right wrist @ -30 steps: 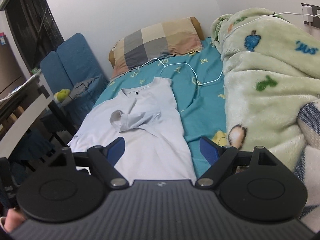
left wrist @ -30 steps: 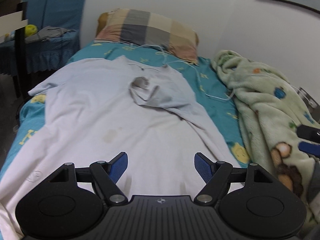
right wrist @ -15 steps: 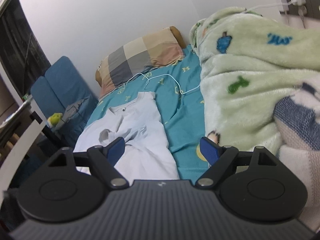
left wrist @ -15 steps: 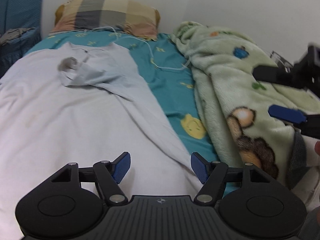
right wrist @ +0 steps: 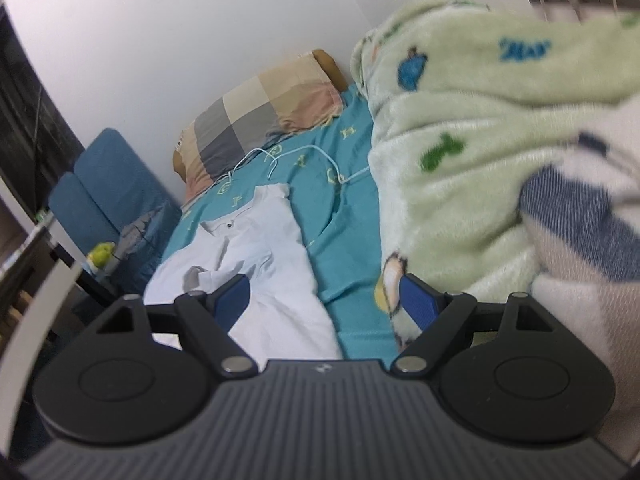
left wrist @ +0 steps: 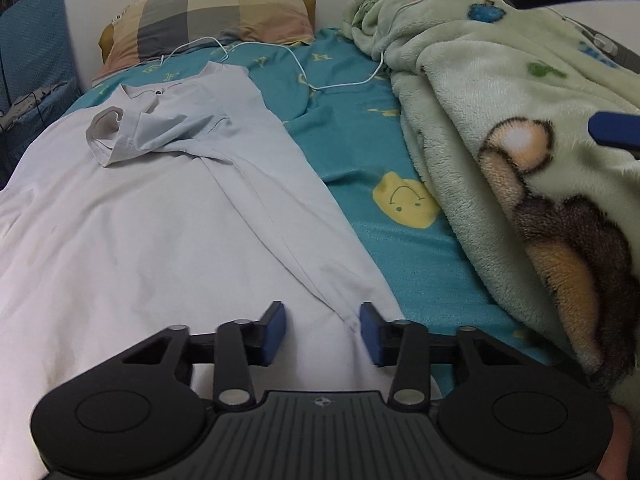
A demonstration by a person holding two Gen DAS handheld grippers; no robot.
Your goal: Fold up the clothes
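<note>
A pale lilac collared shirt (left wrist: 160, 216) lies flat on the teal bedsheet (left wrist: 360, 152), collar toward the pillow. One short sleeve (left wrist: 132, 136) is folded across its chest. My left gripper (left wrist: 323, 332) hovers low over the shirt's near right edge, open, with a fabric crease running between its blue pads. In the right wrist view the shirt (right wrist: 260, 264) lies below and ahead. My right gripper (right wrist: 324, 300) is open and held high over the bed's right side, holding nothing. One of its fingers (left wrist: 616, 132) shows at the right edge of the left wrist view.
A green fleece blanket (left wrist: 500, 128) is heaped along the right side of the bed. A checked pillow (left wrist: 216, 16) lies at the head, with a white cable (left wrist: 304, 76) trailing over the sheet. A blue chair (right wrist: 108, 196) stands left of the bed.
My left gripper has swung right and dropped toward the shirt's near right edge, and its jaws have narrowed. My right gripper has risen and tilted toward the blanket side.
</note>
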